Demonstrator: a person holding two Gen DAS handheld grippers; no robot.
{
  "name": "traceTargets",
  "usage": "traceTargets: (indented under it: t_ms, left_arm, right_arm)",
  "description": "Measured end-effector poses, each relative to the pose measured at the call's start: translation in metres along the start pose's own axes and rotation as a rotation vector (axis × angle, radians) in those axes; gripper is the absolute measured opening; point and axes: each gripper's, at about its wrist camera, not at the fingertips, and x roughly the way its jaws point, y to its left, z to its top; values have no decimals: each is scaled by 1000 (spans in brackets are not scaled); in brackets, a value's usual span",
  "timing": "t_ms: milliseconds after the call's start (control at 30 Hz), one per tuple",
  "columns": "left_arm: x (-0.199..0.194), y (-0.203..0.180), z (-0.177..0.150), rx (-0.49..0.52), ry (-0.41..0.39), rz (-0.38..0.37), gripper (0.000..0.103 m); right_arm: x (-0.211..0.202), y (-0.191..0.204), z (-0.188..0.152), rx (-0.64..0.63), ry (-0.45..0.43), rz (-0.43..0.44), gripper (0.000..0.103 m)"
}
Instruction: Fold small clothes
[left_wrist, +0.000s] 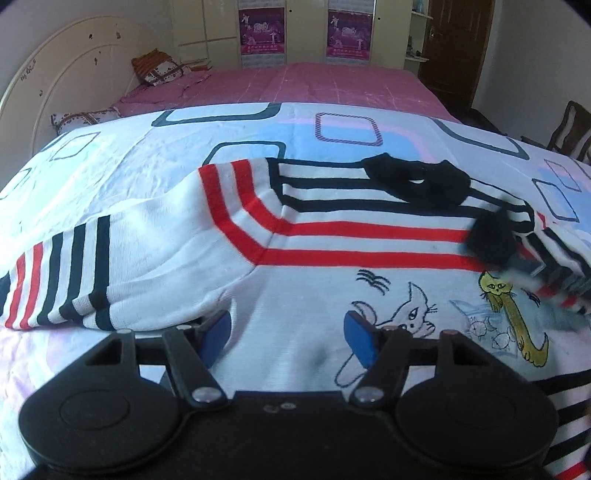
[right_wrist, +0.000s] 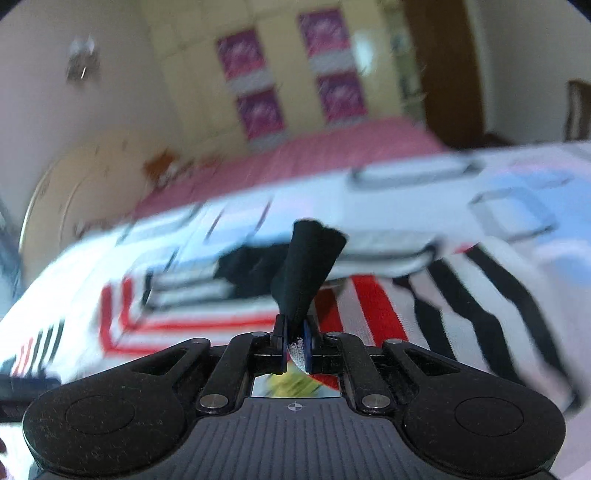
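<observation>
The right tongs (right_wrist: 295, 341) pinch the black cuff (right_wrist: 306, 269) of the white red-and-black-striped knit sweater (left_wrist: 295, 236) lying on the bed (left_wrist: 147, 155), the left tongs (left_wrist: 288, 332) spread above it; the thin pinch may slip, dropping the sleeve crooked.

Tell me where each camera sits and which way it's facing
Left wrist: behind the open left claw, angled down at the striped sweater on the bed; both blue pads show.
Right wrist: behind the right claw, shut on the sweater's black cuff; heavily blurred.
Shared: sweater, patterned bedsheet, wardrobe.
</observation>
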Motion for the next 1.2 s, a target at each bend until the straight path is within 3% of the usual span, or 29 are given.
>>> traceTargets:
  t_ms: [67, 100, 133, 200, 333, 400, 600, 733, 800, 867, 900, 933, 1000, 1167, 1200]
  left_arm:
    - [1, 3, 0, -3, 3, -24, 67]
    - [2, 3, 0, -6, 6, -46, 68]
    - [3, 1, 2, -11, 14, -70, 74]
    - [5, -5, 4, -19, 20, -118, 79]
    - [18, -30, 9, -21, 51, -221, 83]
    - [29, -42, 9, -18, 61, -235, 81]
    - [63, -69, 15, -27, 74, -292, 63]
    - [66, -86, 16, -2, 58, -340, 26]
    - [66, -92, 15, 22, 48, -315, 21]
    - [64, -91, 17, 12, 37, -339, 7]
    - [61, -89, 19, -3, 36, -348, 6]
    - [58, -87, 22, -17, 29, -351, 2]
    - [48, -79, 29, -49, -4, -369, 2]
    - [18, -49, 54, -95, -113, -368, 2]
    - [14, -41, 56, -104, -128, -351, 2]
  right_arm:
    - [10, 7, -11, -7, 35, -6, 8]
    - [11, 9, -13, -15, 46, -16, 16]
    - [10, 10, -15, -22, 50, -13, 38]
    - [3, 13, -13, -41, 22, -4, 61]
    - [-27, 8, -10, -86, -45, -41, 61]
    - [-39, -1, -10, -91, -61, -89, 61]
    - [-81, -53, -28, -40, -56, -209, 61]
    - [-91, -81, -42, -4, -41, -287, 61]
    - [-89, -95, -45, 34, -30, -306, 61]
    - [-85, -105, -45, 49, -28, -318, 61]
    - [-82, -108, -43, 57, -24, -317, 60]
    - [-78, -112, -42, 70, -19, -307, 48]
    - [-70, -118, -38, 98, -8, -276, 35]
    - [-51, -125, -30, 135, 5, -259, 34]
    - [-50, -124, -29, 134, 5, -258, 26]
